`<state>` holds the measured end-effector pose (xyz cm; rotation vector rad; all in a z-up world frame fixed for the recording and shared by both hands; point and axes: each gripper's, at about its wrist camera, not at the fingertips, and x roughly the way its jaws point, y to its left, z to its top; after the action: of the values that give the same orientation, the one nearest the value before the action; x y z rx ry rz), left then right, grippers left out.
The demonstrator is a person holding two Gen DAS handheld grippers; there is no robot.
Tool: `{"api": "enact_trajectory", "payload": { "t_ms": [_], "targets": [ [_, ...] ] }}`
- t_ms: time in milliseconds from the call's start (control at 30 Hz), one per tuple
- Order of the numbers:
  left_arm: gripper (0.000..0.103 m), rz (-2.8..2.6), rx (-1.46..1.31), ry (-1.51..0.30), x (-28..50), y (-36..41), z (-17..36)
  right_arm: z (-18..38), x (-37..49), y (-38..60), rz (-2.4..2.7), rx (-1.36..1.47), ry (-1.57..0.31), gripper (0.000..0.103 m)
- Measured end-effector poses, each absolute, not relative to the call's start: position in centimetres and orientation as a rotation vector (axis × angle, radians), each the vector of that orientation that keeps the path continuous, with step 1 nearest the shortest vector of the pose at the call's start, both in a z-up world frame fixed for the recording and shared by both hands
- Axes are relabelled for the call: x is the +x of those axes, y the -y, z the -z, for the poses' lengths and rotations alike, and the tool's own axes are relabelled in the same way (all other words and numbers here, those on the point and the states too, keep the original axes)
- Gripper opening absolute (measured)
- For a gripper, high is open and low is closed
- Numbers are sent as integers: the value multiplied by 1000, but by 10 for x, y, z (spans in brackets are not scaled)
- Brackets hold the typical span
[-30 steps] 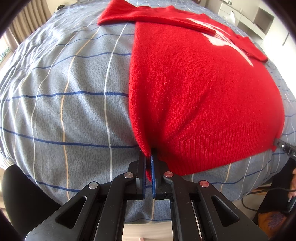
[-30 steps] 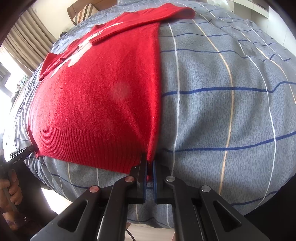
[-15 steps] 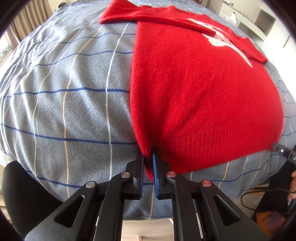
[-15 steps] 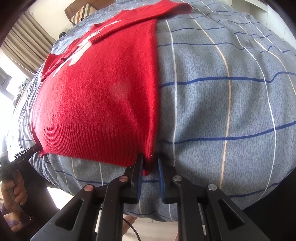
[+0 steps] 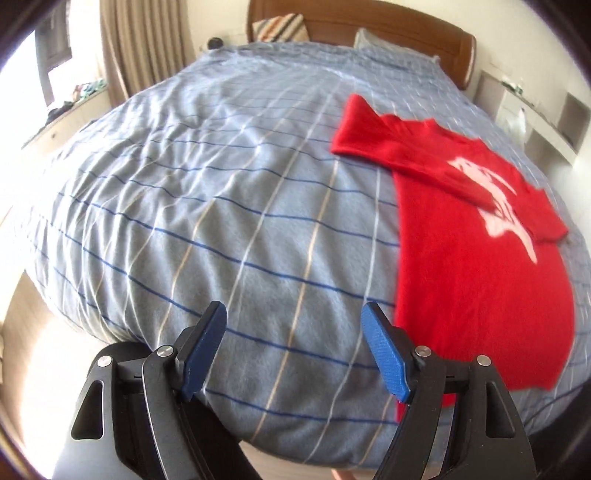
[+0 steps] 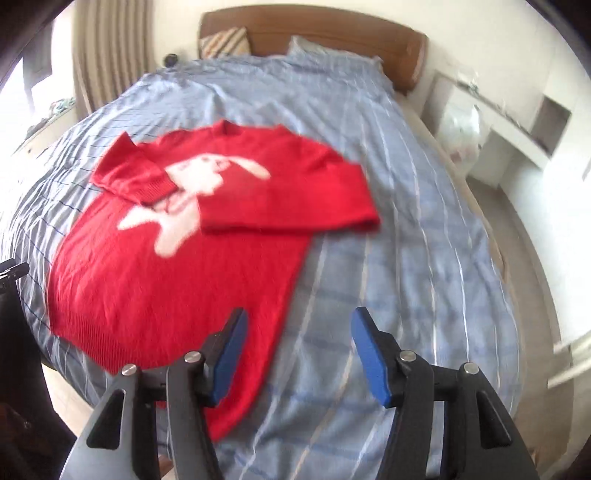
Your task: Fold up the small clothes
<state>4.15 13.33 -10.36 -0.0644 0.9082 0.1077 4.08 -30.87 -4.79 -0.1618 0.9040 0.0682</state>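
Observation:
A red knit sweater with a white figure on its chest lies flat on the bed, both sleeves folded across the front. In the right wrist view the same sweater fills the left half of the bed. My left gripper hovers above the bedspread just left of the sweater's hem; its jaws are opening and nothing is between them. My right gripper hangs over the hem's right corner, jaws opening too, holding nothing. Both views are motion-blurred.
The blue-grey checked bedspread covers the whole bed. A wooden headboard and a striped pillow are at the far end. White shelving lines the right wall, curtains the left. Part of the other gripper shows at the left edge.
Both grippers let go of the sweater's bottom corners, spread their jaws and rose away from the bed. The sweater stays flat on the bedspread.

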Motion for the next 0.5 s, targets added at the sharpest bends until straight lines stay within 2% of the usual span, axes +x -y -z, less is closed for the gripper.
{"api": "enact_trajectory", "payload": {
  "t_ms": [100, 233, 267, 333, 500],
  "targets": [
    [78, -193, -57, -832, 36, -138, 122, 62, 95, 259, -279, -226, -873, 62],
    [77, -183, -59, -849, 38, -139, 127, 111, 152, 216, -339, -291, -916, 60],
    [78, -188, -50, -844, 38, -138, 127, 123, 162, 217, -328, -267, -948, 56],
    [78, -185, -27, -853, 39, -134, 128, 125, 169, 237, -275, -159, -937, 7],
    [78, -172, -15, -865, 39, -128, 131, 75, 144, 349, -72, 135, -795, 7]
  ]
}}
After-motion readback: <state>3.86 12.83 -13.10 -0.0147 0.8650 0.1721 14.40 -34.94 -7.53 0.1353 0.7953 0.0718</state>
